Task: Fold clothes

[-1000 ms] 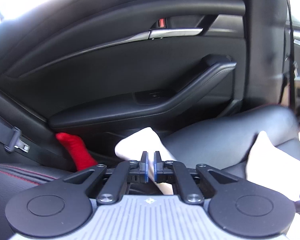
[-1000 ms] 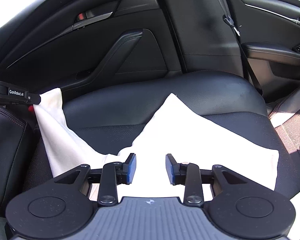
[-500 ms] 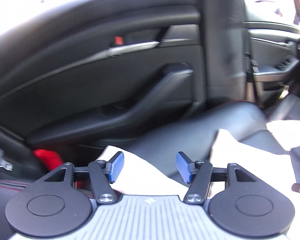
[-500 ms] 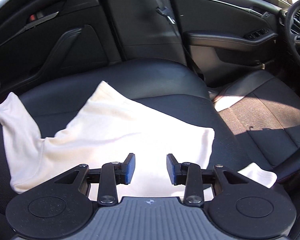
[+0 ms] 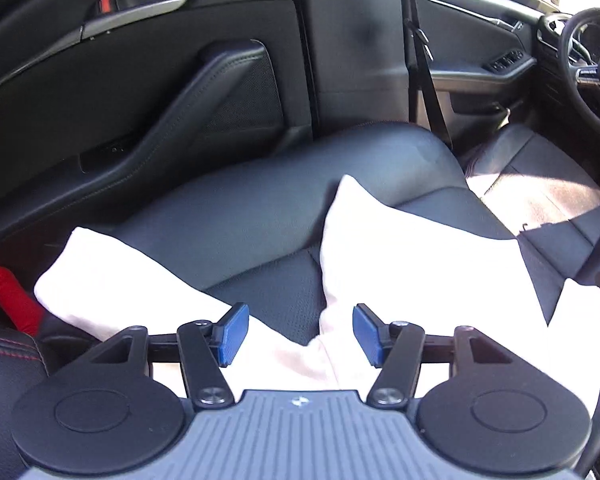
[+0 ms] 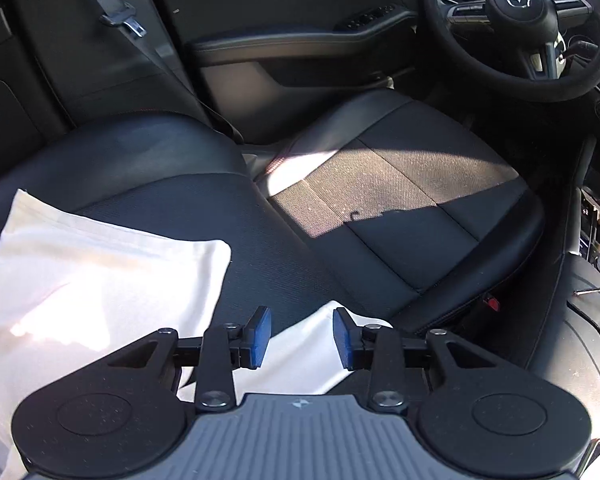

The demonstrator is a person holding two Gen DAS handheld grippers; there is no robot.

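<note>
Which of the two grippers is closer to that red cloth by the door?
Left. The left gripper hangs open over the white garment, with the red cloth just off its left side. The right gripper faces the steering wheel, red cloth unseen.

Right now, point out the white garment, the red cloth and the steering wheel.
white garment [image 5: 400, 264], left wrist view, its flat middle.
red cloth [image 5: 14, 300], left wrist view, its strip.
steering wheel [image 6: 518, 0], right wrist view, its hub.

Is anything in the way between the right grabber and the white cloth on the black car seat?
Nothing visible. The right gripper hangs open just above a corner of the white cloth garment lying on the black leather car seat, with only air between its blue pads and the fabric.
</note>
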